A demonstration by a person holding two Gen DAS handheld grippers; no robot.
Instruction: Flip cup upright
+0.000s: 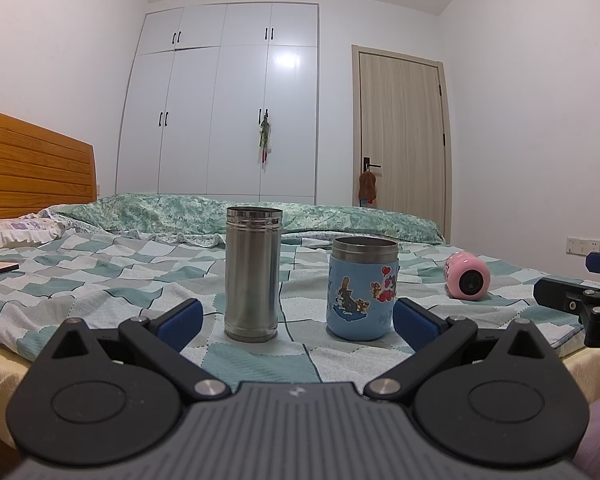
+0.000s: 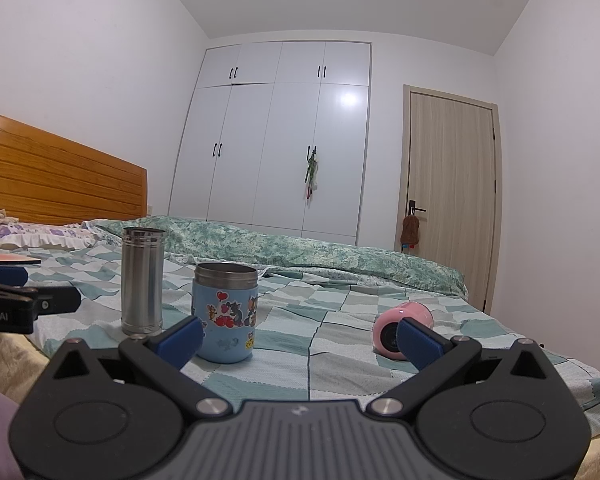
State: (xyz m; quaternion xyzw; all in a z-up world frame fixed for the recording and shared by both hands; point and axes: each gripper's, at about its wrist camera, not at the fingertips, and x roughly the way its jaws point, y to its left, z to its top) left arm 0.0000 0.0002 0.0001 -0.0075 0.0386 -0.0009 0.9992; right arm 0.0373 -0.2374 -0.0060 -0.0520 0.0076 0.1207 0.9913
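A pink cup (image 1: 467, 276) lies on its side on the checked bedspread, its base towards me; it also shows in the right wrist view (image 2: 396, 330), partly behind my right fingertip. A steel flask (image 1: 253, 274) (image 2: 142, 280) and a blue cartoon cup (image 1: 363, 289) (image 2: 225, 312) stand upright, mouths up. My left gripper (image 1: 296, 322) is open and empty, just short of the flask and blue cup. My right gripper (image 2: 300, 340) is open and empty, its right finger (image 2: 420, 342) close beside the pink cup.
The bed (image 1: 80, 280) has a wooden headboard (image 1: 32, 172), a folded green quilt (image 1: 260, 216) at the back and pillows (image 2: 40, 236) at left. A flat pink item (image 2: 10, 259) lies at far left. White wardrobe (image 1: 220, 100) and door (image 1: 404, 132) stand behind.
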